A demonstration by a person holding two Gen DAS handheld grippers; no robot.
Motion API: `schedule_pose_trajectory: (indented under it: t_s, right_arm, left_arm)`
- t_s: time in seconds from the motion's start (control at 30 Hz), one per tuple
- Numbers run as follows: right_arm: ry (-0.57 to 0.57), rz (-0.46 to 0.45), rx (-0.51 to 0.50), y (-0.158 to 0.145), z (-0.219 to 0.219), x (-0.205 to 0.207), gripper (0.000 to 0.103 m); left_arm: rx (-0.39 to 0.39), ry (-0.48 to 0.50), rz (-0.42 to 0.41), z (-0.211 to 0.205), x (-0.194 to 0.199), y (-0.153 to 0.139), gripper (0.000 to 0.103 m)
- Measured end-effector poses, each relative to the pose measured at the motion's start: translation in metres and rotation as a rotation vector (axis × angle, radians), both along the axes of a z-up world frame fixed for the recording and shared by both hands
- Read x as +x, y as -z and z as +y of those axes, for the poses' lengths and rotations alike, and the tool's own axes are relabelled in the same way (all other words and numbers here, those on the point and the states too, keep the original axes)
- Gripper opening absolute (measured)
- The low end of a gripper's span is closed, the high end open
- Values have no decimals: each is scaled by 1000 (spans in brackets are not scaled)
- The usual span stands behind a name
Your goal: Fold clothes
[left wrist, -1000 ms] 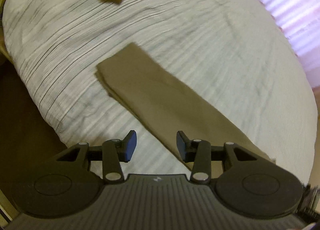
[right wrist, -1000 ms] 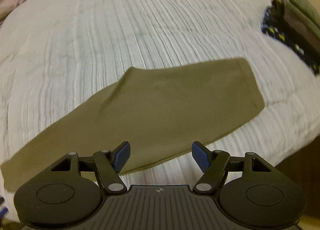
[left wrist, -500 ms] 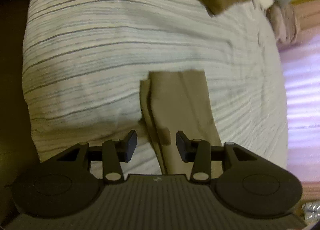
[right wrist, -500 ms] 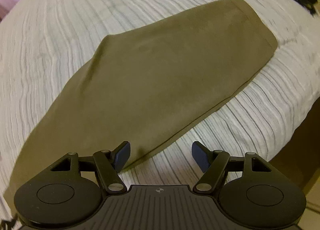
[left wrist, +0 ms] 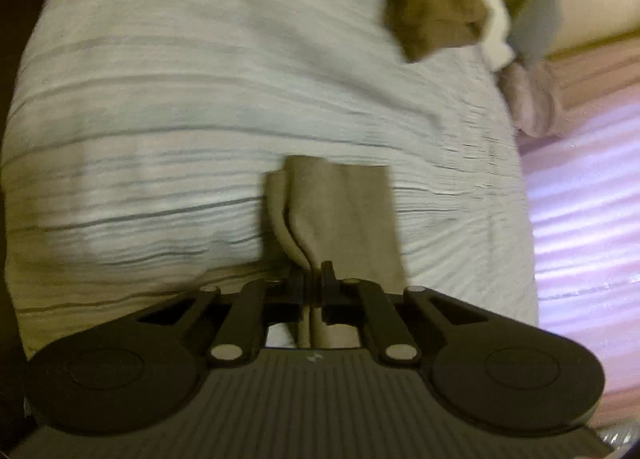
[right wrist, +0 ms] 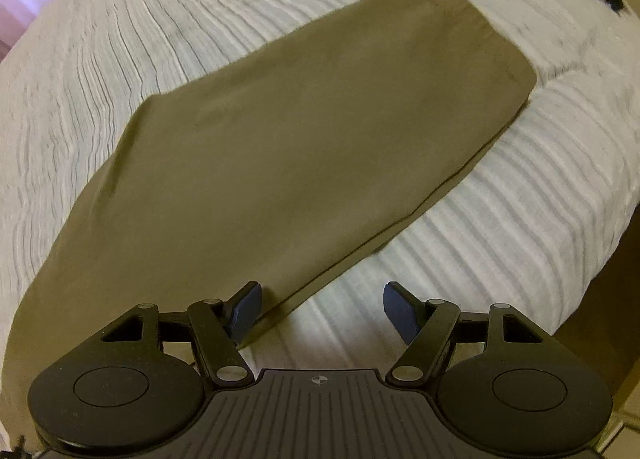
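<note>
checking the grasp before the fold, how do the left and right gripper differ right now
The left gripper is shut, pinching the edge of the olive garment; the right gripper is open and holds nothing. The left one sits at a narrow end of the cloth, while the right one hangs over its long side edge, one finger above the fabric and the other above the bedspread. Both point at the same garment on the bed.
</note>
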State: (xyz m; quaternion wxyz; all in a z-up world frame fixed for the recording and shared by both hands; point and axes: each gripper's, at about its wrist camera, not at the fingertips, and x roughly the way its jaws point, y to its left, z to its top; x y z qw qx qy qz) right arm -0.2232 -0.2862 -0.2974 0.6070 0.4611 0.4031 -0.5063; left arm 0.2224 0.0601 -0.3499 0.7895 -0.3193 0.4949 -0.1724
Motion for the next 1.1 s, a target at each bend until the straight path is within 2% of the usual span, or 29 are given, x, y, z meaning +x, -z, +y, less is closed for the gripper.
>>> schedule_pose_trajectory:
  t_s: [0.1,0.13,0.2,0.33,0.43,0.47,0.5,0.53,0.63,0.7,0.77,0.83,0.97,1.0,1.03,1.1]
  right_arm:
    - [-15,-4,-37,-7,-4,-10,71]
    - [-17,-5,-46,-10,-5,-13,71]
    - [-13,-9,-63,-13,-7,-19,71]
    - [11,-32,-89,-16,-10,-31,71]
    - [27,-46,-108,-16,-11,-39,71]
    - [32,-49,-113,-15,-12,-41,71]
    - [37,-52,-117,-14,-13,-44,71]
    - [42,-58,-121,-13,-13,-47,71]
    - [61,-93,-122,-14,-14,-57,71]
    - [71,-125,-123,-14,-15,-63,71]
    - [65,-199,-124,-16,-13,-66,71]
    - [47,-312,-102,-14,-11,-63,71]
    - [-47,-559,-31,-4,-3,-31,70]
    - [-77,-601,-15,-1,0,-20,62]
    - [-102,-623,1,4,2,-9,55]
    - [-118,-630,34,17,5,10,55]
  left_arm:
    - [-24,30,-54,-9,-3,-13,4]
    - [-47,74,-86,-17,-7,-25,3]
    - [-90,190,-150,-38,-20,-50,3]
    - [-132,508,-299,-100,-71,-90,4]
    - [-208,763,-296,-151,-124,-89,5]
    - [-234,848,-258,-168,-145,-79,6]
    - [-234,919,-205,-184,-164,-65,15]
    - [-216,986,-158,-197,-182,-49,23]
    - [-10,1123,-84,-226,-231,-4,24]
    - [63,1191,-69,-229,-247,5,24]
    - [54,1214,-82,-222,-248,-2,27]
    - [57,1215,-91,-213,-238,-13,28]
    - [105,1138,-141,-194,-207,-35,26]
    - [114,1108,-144,-190,-197,-39,26]
    - [120,1075,-141,-187,-187,-41,26]
    - [121,1017,-131,-180,-173,-46,26]
